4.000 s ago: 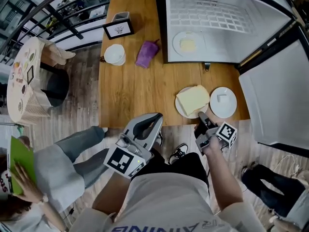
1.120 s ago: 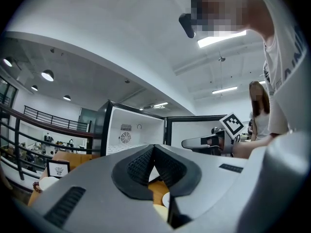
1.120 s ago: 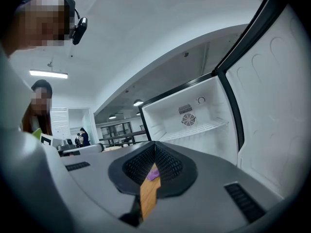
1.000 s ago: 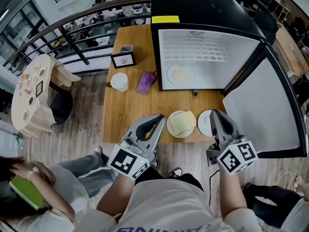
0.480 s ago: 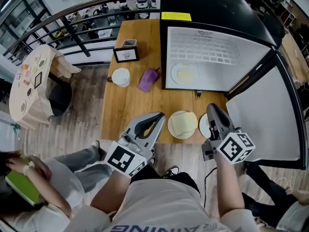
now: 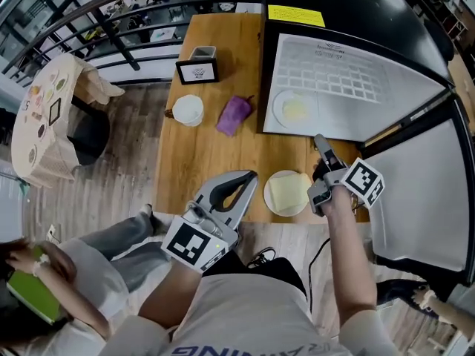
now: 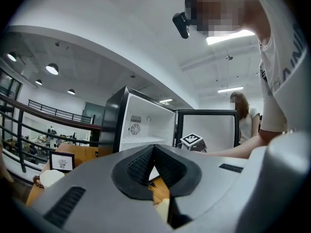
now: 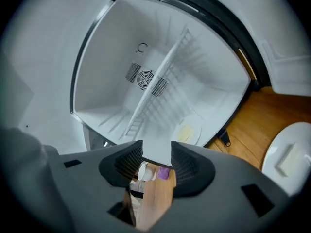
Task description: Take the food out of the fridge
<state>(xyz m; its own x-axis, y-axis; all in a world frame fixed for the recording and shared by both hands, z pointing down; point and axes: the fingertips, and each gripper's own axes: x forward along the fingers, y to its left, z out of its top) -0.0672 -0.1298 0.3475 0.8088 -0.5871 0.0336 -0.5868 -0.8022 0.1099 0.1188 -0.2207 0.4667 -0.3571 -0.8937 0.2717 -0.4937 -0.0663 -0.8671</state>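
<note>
Here, the right gripper point(image 6: 320, 143) is held at the mouth of the black, white-lined fridge point(image 6: 356, 21). Its ribbed jaws have just been opening and are seen apart, with nothing between them. At eleven o'clock of it, a round food plate point(image 6: 295, 109), white with a pale yellow portion, is seen on the smooth fridge floor. At seven o'clock, a second plate point(image 6: 288, 193) bearing a square pale slab is set on the wooden table point(image 6: 200, 154). The left gripper point(image 6: 249, 178) is closed on nothing.
</note>
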